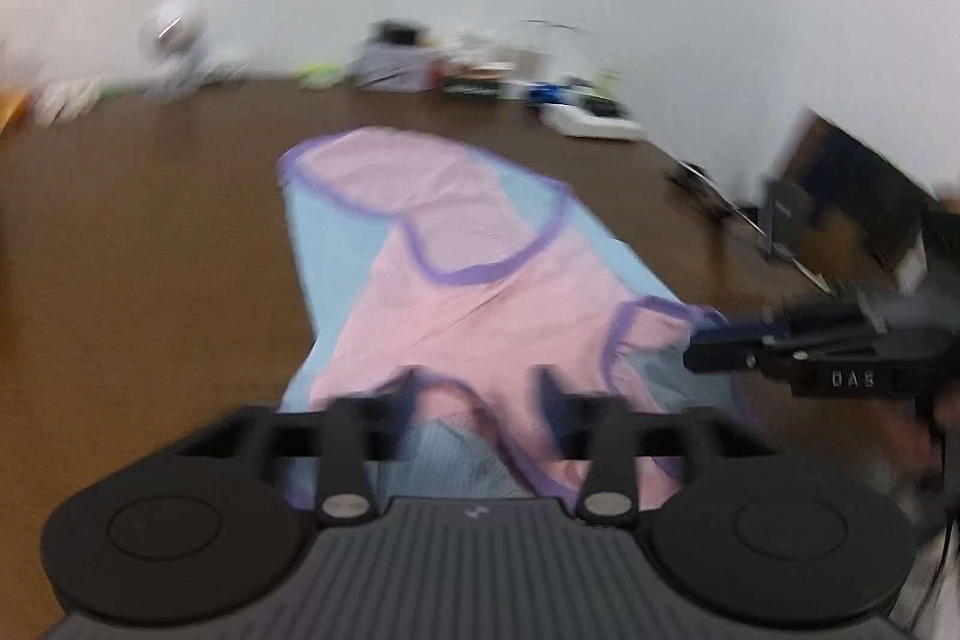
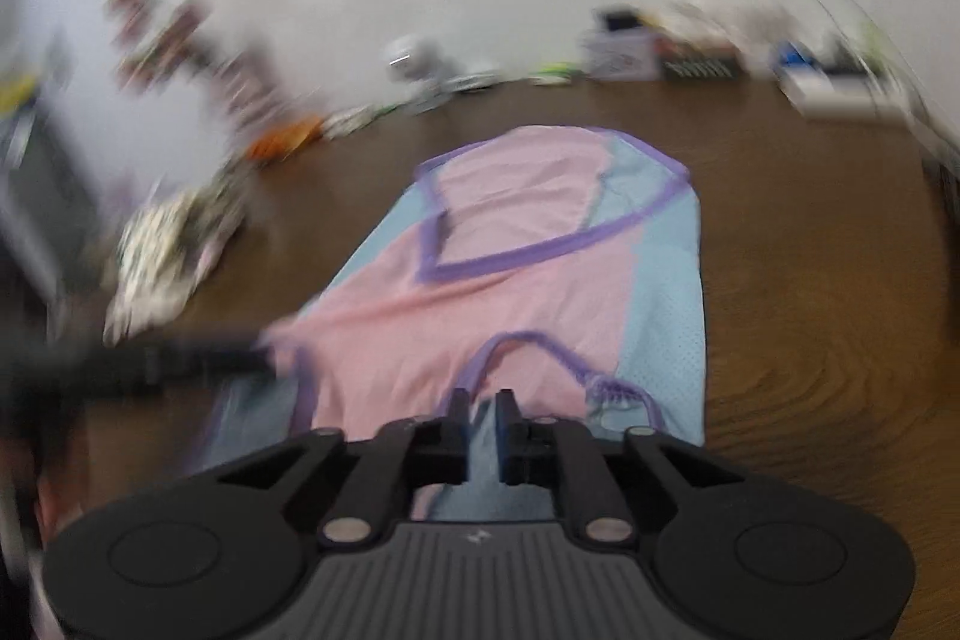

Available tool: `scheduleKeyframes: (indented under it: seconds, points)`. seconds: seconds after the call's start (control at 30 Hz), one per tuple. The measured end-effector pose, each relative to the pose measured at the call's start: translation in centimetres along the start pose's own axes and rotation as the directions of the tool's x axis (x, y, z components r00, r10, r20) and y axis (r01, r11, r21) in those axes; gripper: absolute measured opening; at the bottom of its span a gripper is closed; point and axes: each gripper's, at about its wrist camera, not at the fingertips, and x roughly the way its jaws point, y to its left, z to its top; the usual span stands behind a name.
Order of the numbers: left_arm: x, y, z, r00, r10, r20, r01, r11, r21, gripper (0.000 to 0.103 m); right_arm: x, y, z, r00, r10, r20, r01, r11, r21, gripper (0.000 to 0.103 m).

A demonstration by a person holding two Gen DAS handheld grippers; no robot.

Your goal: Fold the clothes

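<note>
Around the pink-and-blue garment (image 1: 456, 280), brown floor (image 1: 150, 250) lies bare; left jaws released, right jaws seemingly near-closed, gripping nothing.

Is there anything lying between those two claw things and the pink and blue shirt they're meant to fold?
Nothing visible. The left gripper and right gripper hang right over the shirt's near edge. The patterned cloth pile lies off to the side on the brown floor.

hand-held gripper (image 2: 481, 403) — black, ribbed grey body | round discs | silver pivot screws | "DAS" lettering
</note>
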Motion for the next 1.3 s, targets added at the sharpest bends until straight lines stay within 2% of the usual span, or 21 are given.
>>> scheduleKeyframes:
  seconds: [0.07,0.13,0.17,0.23,0.3,0.33,0.37,0.4,0.43,0.5,0.6,0.67,0.77,0.83,0.93,0.97,1.0,1.07,1.2,1.27,1.3]
  points:
    - [0.3,-0.4,0.9,1.0,-0.009,-0.012,0.01,0.992,0.129,0.069,-0.7,0.9,0.5,0.999,-0.043,-0.005,0.042,0.985,-0.167,0.038]
    - [1.6,-0.4,1.9,0.997,-0.039,-0.062,0.052,0.973,0.227,0.07,-0.9,1.6,1.7,0.998,-0.061,-0.001,0.057,0.945,-0.323,0.04]
    - [2.5,-0.1,2.4,0.993,-0.061,-0.097,0.085,0.961,0.264,0.069,-0.7,1.8,2.4,0.998,-0.055,-0.013,0.046,0.922,-0.384,0.046]
    - [4.6,0.8,2.9,0.975,-0.112,-0.191,0.161,0.951,0.265,0.067,0.6,2.1,3.9,0.997,-0.015,-0.074,-0.021,0.884,-0.467,0.051]
    - [6.4,1.7,3.2,0.952,-0.148,-0.266,0.216,0.944,0.249,0.038,2.5,2.1,5.2,0.991,-0.007,-0.131,-0.061,0.858,-0.51,0.051]
    - [6.9,2.1,3.2,0.949,-0.146,-0.28,0.216,0.947,0.238,0.026,3.5,2.0,5.7,0.987,-0.006,-0.16,-0.08,0.85,-0.521,0.05]
    - [7.4,2.5,3.2,0.945,-0.143,-0.294,0.215,0.95,0.228,0.009,4.3,1.9,6.0,0.981,0.0,-0.191,-0.102,0.848,-0.521,0.044]
    - [7.0,2.7,3.2,0.953,-0.141,-0.268,0.205,0.952,0.226,0.009,5.1,1.8,6.2,0.975,0.008,-0.222,-0.124,0.849,-0.514,0.033]
    - [6.6,2.9,3.2,0.96,-0.139,-0.242,0.195,0.955,0.224,0.008,5.6,1.8,6.3,0.97,0.014,-0.241,-0.139,0.85,-0.509,0.005]
    - [5.4,2.8,3.1,0.975,-0.123,-0.185,0.164,0.959,0.23,0.006,5.6,2.0,6.0,0.97,0.017,-0.243,-0.143,0.847,-0.512,0.003]
    - [2.9,1.1,2.4,0.995,-0.029,-0.096,0.059,0.945,0.321,0.006,3.0,3.0,4.7,0.989,0.042,-0.145,-0.12,0.802,-0.585,0.003]
    - [1.2,-0.7,1.2,0.999,0.03,-0.034,-0.015,0.922,0.387,0.006,0.6,3.5,3.6,0.996,0.052,-0.079,-0.09,0.771,-0.63,0.003]
    - [-0.6,-4.2,-1.7,0.992,0.099,0.083,-0.127,0.864,0.487,0.007,-2.5,3.8,1.6,0.999,0.049,-0.012,-0.044,0.738,-0.673,0.003]
    - [-0.8,-5.8,-3.4,0.99,0.101,0.093,-0.136,0.833,0.536,0.007,-3.9,3.8,0.2,0.999,0.046,0.002,-0.032,0.728,-0.685,0.003]
    - [-0.4,-6.5,-4.5,0.995,0.073,0.066,-0.097,0.817,0.569,0.007,-4.8,4.0,-1.5,0.997,0.059,-0.047,-0.075,0.716,-0.694,0.003]
    - [0.0,-6.2,-4.4,0.995,0.071,0.068,-0.097,0.815,0.571,0.007,-4.7,4.2,-1.8,0.997,0.058,-0.052,-0.078,0.708,-0.702,0.009]
    - [0.2,-5.8,-4.0,0.995,0.071,0.076,-0.101,0.819,0.565,0.007,-4.6,4.4,-1.8,0.997,0.068,-0.04,-0.077,0.707,-0.703,0.015]
    - [0.5,-5.1,-3.1,0.993,0.07,0.092,-0.109,0.829,0.549,0.007,-4.2,4.7,-1.3,0.994,0.108,-0.029,-0.098,0.722,-0.685,0.054]
    - [0.3,-4.4,-1.6,0.989,0.066,0.132,-0.126,0.847,0.517,0.007,-1.9,5.7,-0.3,0.984,0.163,-0.065,-0.163,0.716,-0.679,0.054]
    - [0.0,-4.5,-1.4,0.984,0.072,0.164,-0.148,0.843,0.518,0.007,0.3,6.7,-0.3,0.994,0.091,-0.06,-0.106,0.701,-0.705,0.05]
    - [-0.1,-4.6,-1.6,0.983,0.077,0.166,-0.154,0.84,0.521,0.007,1.3,7.0,-0.5,0.996,0.052,-0.066,-0.084,0.693,-0.716,0.043]
